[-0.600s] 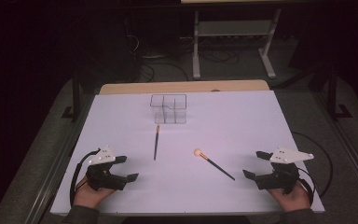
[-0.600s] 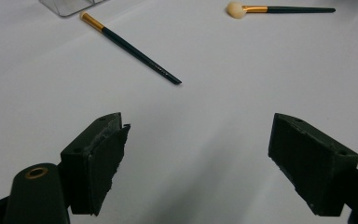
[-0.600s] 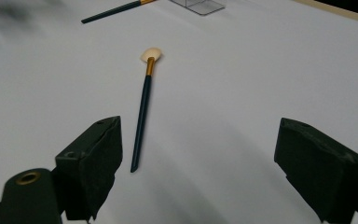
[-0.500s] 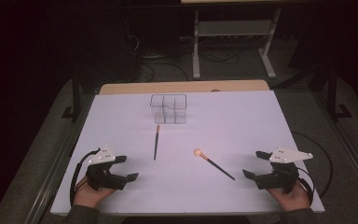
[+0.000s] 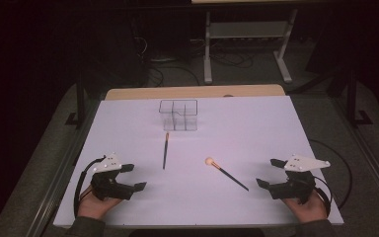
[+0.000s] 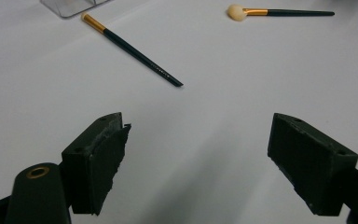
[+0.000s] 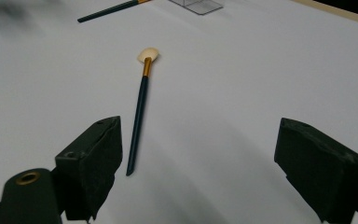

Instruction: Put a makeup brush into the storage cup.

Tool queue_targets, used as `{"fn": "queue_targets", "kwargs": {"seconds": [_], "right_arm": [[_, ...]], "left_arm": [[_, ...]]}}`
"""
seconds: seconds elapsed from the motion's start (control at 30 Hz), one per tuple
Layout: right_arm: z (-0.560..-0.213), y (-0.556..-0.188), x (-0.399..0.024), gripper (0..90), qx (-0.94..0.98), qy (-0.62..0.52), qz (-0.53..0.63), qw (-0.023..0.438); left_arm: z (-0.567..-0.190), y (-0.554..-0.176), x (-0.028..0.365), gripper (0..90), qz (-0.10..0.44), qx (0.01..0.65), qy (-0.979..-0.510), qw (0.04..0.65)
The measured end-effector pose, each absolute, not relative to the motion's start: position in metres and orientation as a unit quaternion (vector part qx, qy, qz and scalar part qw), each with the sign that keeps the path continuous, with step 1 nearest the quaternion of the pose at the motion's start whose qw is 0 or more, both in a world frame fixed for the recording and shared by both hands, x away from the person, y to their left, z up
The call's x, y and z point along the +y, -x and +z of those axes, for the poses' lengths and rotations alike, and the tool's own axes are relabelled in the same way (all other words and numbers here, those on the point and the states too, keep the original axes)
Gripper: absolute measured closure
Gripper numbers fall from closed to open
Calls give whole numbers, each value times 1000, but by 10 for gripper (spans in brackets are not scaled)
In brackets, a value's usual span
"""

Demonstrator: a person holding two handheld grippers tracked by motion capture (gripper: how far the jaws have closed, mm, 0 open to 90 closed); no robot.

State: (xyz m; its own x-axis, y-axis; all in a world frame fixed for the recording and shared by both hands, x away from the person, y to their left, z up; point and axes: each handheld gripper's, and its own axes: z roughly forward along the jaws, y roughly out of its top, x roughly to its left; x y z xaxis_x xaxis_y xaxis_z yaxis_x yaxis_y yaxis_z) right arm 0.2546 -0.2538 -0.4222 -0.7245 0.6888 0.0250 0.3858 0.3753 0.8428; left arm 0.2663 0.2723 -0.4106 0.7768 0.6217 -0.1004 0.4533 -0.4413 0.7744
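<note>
Clear plastic organizer (image 5: 178, 114) on white table (image 5: 256, 123); thin dark brush (image 5: 165, 150) just near of it, fluffy-tipped brush (image 5: 225, 173) nearer-right. My left claw (image 5: 131, 177) and right claw (image 5: 268, 173) gape wide, empty. Nothing has shifted since earlier.

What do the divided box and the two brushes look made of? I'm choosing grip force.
Divided box: clear, glossy, likely hard plastic; the table shows through its walls. Fluffy-tipped brush: dark, smooth handle, plastic or lacquered wood, gold metallic-looking ferrule, soft pale bristles. Thin brush: same dark handle and gold ferrule.
</note>
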Motion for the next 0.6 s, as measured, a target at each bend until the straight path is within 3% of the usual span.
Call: {"fn": "queue_targets", "kwargs": {"seconds": [0.6], "right_arm": [[-420, -255, -254, 141, 811, -335, 450, 169]], "left_arm": [[-402, -274, 265, 201, 94, 321, -845, 418]]}}
